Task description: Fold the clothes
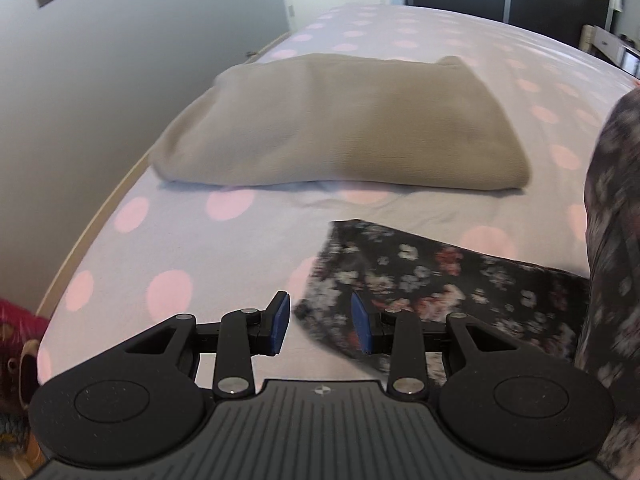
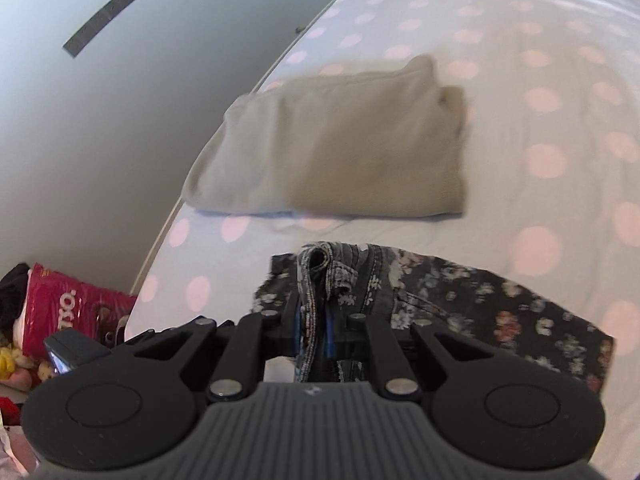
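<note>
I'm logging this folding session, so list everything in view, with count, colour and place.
Beige garment: one, folded, far on the bed near its left edge.
Floral garment: one, dark with flowers, near side of the bed, partly lifted.
Bed: one, white sheet with pink dots.
Red bag: one, on the floor left of the bed.
Wall: grey, left.
Left gripper: jaws open, at the floral garment's edge.
Right gripper: jaws shut on the floral garment's hem.
</note>
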